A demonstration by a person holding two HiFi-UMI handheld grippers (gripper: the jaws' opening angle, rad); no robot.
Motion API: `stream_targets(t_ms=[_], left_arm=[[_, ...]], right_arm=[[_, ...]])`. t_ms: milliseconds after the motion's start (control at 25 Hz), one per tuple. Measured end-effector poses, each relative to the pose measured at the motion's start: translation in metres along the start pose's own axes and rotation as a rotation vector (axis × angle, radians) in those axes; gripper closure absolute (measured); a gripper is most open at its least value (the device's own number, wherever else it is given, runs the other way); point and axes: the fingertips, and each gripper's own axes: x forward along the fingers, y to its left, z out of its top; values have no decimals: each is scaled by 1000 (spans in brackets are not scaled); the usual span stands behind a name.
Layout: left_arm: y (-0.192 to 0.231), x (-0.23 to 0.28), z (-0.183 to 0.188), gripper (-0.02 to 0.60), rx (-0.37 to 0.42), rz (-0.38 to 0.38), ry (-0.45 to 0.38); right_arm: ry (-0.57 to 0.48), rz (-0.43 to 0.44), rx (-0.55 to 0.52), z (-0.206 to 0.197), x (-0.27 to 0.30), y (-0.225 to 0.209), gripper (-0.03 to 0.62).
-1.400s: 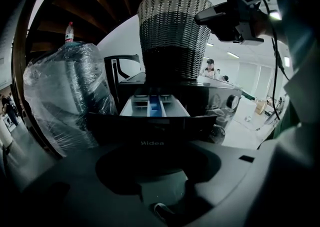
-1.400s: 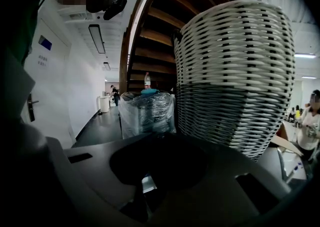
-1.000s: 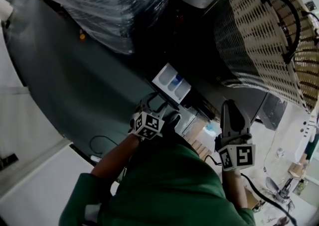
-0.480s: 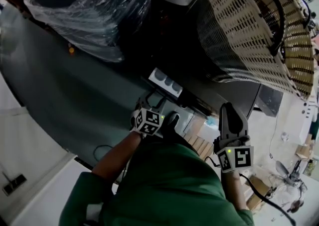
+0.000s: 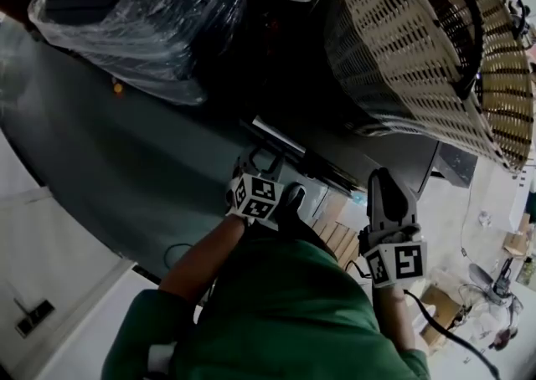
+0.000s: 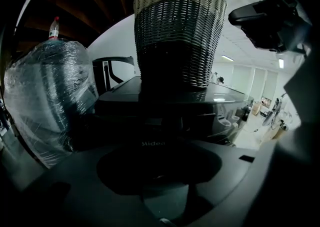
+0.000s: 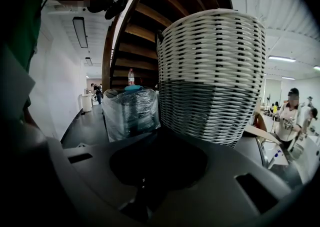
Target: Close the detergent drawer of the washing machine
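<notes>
The washing machine [image 5: 381,152] is dark, and its detergent drawer [image 5: 279,139] shows only as a thin pale strip at the front of the top edge. My left gripper [image 5: 256,167] is right up against that drawer front. In the left gripper view the dark machine front [image 6: 152,143] fills the space ahead of the jaws, and they are too dark to read. My right gripper [image 5: 386,184] hangs further right, beside the machine and apart from it. Its fingers look closed together with nothing in them.
A large wicker basket [image 5: 419,43] stands on the machine's top. A plastic-wrapped bundle [image 5: 142,18] sits to the left on the dark floor. Cardboard boxes [image 5: 335,236] lie below the machine's front, between my hands. People [image 7: 291,116] stand far off at the right.
The drawer has slid in, from well open with white and blue compartments showing to a thin strip. My left gripper moved forward with it. The right gripper stayed almost still.
</notes>
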Motion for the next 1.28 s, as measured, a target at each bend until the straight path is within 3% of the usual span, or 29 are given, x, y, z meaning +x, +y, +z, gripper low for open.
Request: stream_targets(t_ms=[1280], left_arm=[[5,23,14,360,-11,4,-38]], right_arm=[[26,43,-3,-1,35,-16,537]])
